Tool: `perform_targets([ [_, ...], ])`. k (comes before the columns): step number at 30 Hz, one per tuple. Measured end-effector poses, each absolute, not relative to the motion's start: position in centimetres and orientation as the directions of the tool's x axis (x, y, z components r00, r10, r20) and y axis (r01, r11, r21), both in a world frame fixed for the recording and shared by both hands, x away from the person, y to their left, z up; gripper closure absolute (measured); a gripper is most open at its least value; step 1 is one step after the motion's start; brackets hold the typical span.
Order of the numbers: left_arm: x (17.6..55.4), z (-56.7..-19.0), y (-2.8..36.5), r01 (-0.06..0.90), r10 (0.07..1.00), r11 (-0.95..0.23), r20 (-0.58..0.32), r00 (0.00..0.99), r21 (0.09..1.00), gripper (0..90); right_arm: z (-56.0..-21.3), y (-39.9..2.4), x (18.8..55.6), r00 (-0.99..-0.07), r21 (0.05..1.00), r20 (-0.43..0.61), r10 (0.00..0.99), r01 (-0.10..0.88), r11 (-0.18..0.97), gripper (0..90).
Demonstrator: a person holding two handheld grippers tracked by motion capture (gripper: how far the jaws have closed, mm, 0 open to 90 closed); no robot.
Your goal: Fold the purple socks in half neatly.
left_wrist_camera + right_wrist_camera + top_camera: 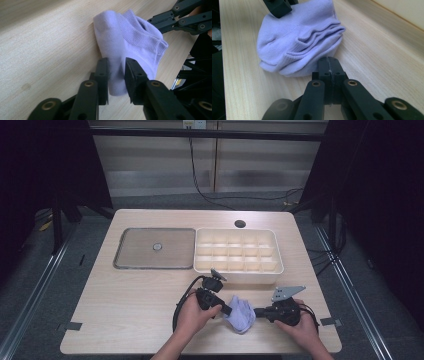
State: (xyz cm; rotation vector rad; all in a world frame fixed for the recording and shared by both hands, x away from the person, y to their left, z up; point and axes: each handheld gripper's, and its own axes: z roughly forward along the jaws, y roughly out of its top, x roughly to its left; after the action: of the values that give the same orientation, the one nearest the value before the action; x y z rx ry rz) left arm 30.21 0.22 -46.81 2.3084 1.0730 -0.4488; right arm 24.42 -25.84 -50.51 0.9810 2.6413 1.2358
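Here, two grippers meet at a folded lilac sock (241, 314).
Left gripper (116, 75) pinches one fold; right gripper (329, 71), jaws pressed together and empty, touches its edge. Beyond: compartment box (239, 270), grey tray (131, 257), table (130, 305).

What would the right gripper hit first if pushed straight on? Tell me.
Most likely the folded lilac sock: the right gripper, jaws shut, points at its lower edge and looks nearly against it, though depth is hard to judge.
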Motion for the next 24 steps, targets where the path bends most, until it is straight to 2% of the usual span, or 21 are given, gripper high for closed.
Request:
perform_targets([
  [7, 30.3, -46.7, -0.2, 0.773, 0.594, -0.545, -0.501, 0.629, 0.324, 83.3, -50.5, -25.7, 24.4, -0.799, 0.712, 0.193, 0.570, 0.514, 0.478, 90.0],
  [24, 30.1, -45.6, -0.2, 0.759, 0.568, -0.556, -0.512, 0.644, 0.338, 84.1, -50.3, -25.5, 24.1, -0.807, 0.709, 0.174, 0.564, 0.500, 0.498, 90.0],
])
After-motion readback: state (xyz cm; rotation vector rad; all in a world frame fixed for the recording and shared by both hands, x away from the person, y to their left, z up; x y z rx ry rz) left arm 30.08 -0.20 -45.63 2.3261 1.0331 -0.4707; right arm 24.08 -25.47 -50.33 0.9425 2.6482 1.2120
